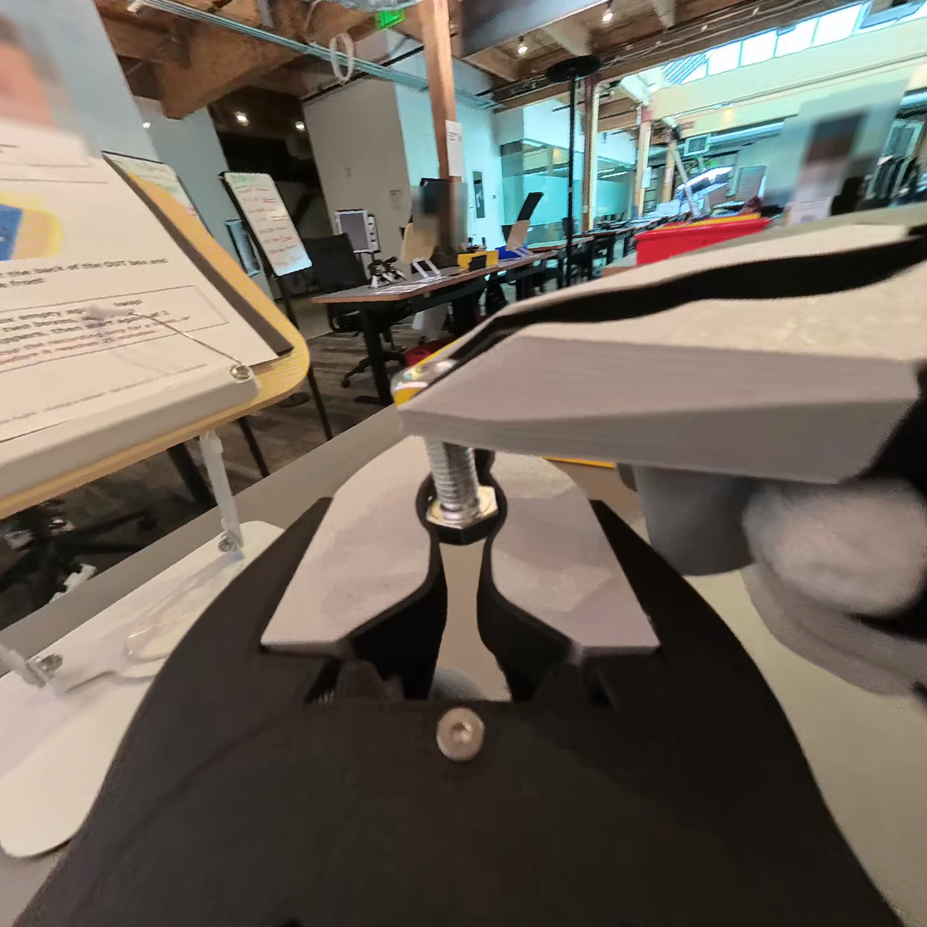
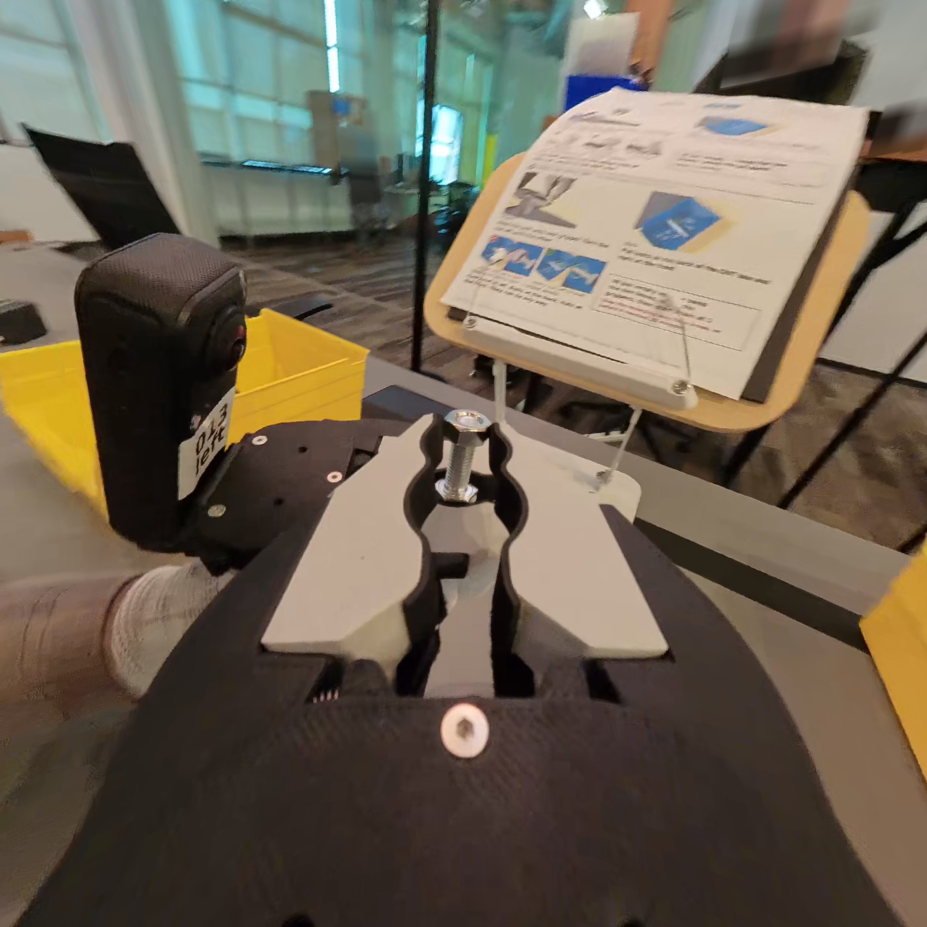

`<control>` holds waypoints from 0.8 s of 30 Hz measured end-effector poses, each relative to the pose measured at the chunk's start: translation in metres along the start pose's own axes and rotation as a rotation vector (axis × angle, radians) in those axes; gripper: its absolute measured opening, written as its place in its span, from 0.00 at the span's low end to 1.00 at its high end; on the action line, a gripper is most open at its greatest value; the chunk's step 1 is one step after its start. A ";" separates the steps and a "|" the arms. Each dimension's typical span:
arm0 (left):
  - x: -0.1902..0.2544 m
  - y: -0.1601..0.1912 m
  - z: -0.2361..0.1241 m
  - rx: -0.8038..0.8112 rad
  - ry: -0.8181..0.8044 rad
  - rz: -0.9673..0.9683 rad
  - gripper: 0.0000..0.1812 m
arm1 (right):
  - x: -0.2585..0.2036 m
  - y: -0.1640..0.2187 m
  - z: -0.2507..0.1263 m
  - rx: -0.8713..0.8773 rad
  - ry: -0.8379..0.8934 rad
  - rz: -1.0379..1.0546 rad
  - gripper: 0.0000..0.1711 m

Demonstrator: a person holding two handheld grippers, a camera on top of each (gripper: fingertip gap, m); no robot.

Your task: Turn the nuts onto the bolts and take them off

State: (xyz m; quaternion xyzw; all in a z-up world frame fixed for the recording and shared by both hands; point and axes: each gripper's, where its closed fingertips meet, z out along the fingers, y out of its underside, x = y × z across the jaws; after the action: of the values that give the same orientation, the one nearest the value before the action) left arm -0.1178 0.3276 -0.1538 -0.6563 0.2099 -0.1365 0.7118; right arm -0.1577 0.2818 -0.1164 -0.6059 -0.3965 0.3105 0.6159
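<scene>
A silver bolt [image 1: 451, 471] stands upright between my two grippers. My left gripper [image 1: 461, 511] is shut on the hex end at the bottom of the bolt [image 1: 464, 516]. My right gripper [image 2: 464, 429] reaches across above it and is shut on the hex nut [image 2: 465, 420] at the top of the bolt's thread [image 2: 455, 459]. In the left wrist view the right gripper [image 1: 426, 386] comes in from the right and covers most of the nut. In the right wrist view the left gripper [image 2: 454, 496] lies underneath, with its black camera [image 2: 150, 376].
A page on a tilted wooden stand [image 2: 652, 251] stands just behind the bolt; it also shows at the left of the left wrist view [image 1: 125, 301]. A yellow bin [image 2: 301, 361] sits at the back left, another yellow bin [image 2: 898, 652] at the right. Gloved hands [image 1: 802, 552] hold the grippers over the grey table [image 2: 752, 552]. Left tips to right tips: about 6 cm.
</scene>
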 end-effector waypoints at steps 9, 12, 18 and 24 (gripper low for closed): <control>0.008 -0.002 0.000 0.010 0.050 0.019 0.05 | 0.001 -0.001 -0.006 0.028 0.008 0.033 0.10; 0.009 -0.007 -0.001 0.020 0.061 0.042 0.05 | 0.000 -0.005 -0.008 0.033 -0.047 0.004 0.10; 0.012 -0.016 -0.003 0.023 0.095 0.030 0.07 | 0.001 -0.017 -0.010 0.110 -0.119 0.077 0.10; 0.017 -0.020 -0.005 0.027 0.156 0.007 0.09 | -0.001 -0.021 -0.011 0.129 -0.166 0.084 0.10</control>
State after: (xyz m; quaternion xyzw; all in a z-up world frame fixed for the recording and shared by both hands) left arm -0.1039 0.3132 -0.1366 -0.6330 0.2653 -0.1877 0.7026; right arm -0.1507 0.2740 -0.0951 -0.5531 -0.3997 0.4099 0.6053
